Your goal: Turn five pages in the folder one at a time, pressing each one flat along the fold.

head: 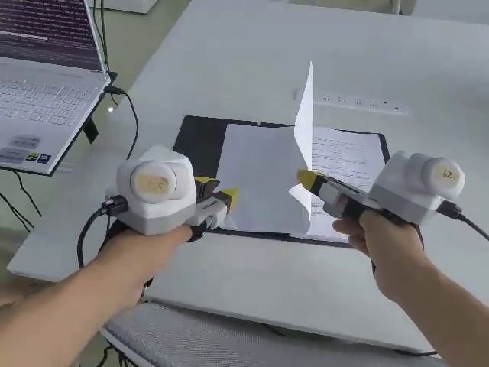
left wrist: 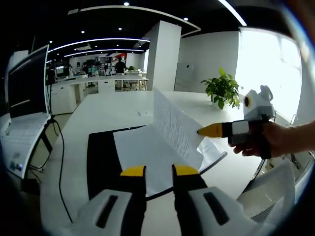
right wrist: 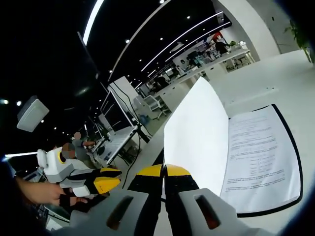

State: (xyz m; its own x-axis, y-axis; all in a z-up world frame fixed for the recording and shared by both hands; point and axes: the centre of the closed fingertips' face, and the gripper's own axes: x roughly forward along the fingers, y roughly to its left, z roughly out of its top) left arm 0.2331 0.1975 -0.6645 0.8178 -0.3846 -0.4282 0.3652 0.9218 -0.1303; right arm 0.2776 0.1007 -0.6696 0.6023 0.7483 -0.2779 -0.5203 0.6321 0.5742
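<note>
Right gripper (head: 307, 181) clenched on near edge of page (head: 304, 115), lifting it upright for turning over open folder (head: 200, 141), mid-table; left gripper (head: 226, 200) parted, empty, waited at near-left, likely for pressing.

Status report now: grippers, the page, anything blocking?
Right gripper shut on page, page standing upright above fold. Left gripper open, empty, at folder near edge. Nothing in the way.

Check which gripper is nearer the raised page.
Right. The right gripper is shut on the raised page at its lower edge. The left gripper hangs open off to the page's left, over the folder's near edge, clear of that page.
</note>
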